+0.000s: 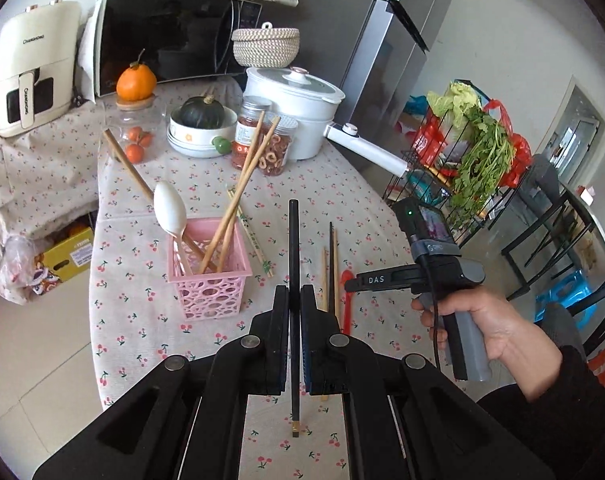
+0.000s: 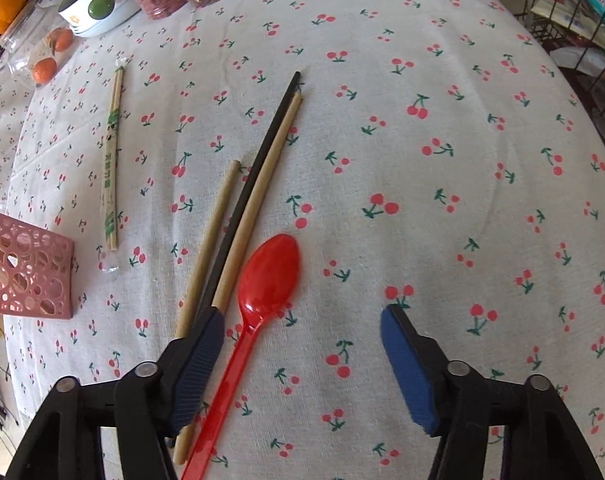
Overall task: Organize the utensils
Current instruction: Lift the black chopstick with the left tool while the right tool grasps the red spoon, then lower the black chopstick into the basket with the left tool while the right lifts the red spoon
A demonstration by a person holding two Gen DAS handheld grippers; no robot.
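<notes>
My left gripper (image 1: 295, 296) is shut on a black chopstick (image 1: 294, 248) and holds it upright above the table, to the right of the pink basket (image 1: 210, 276). The basket holds a white spoon (image 1: 170, 208) and several wooden chopsticks (image 1: 242, 188). My right gripper (image 2: 302, 320) is open low over the table; it also shows in the left wrist view (image 1: 354, 282). A red spoon (image 2: 262, 280) lies between its fingers, near the left one. A black chopstick (image 2: 258, 184) and two wooden chopsticks (image 2: 214, 232) lie beside it. Wrapped chopsticks (image 2: 111, 152) lie further left.
The cherry-print tablecloth (image 2: 442, 208) covers the table. At the back stand jars (image 1: 262, 140), a bowl with a squash (image 1: 202, 124), a white pot (image 1: 298, 108), a microwave (image 1: 170, 36) and an air fryer (image 1: 34, 68). A wire rack of vegetables (image 1: 474, 152) stands at the right.
</notes>
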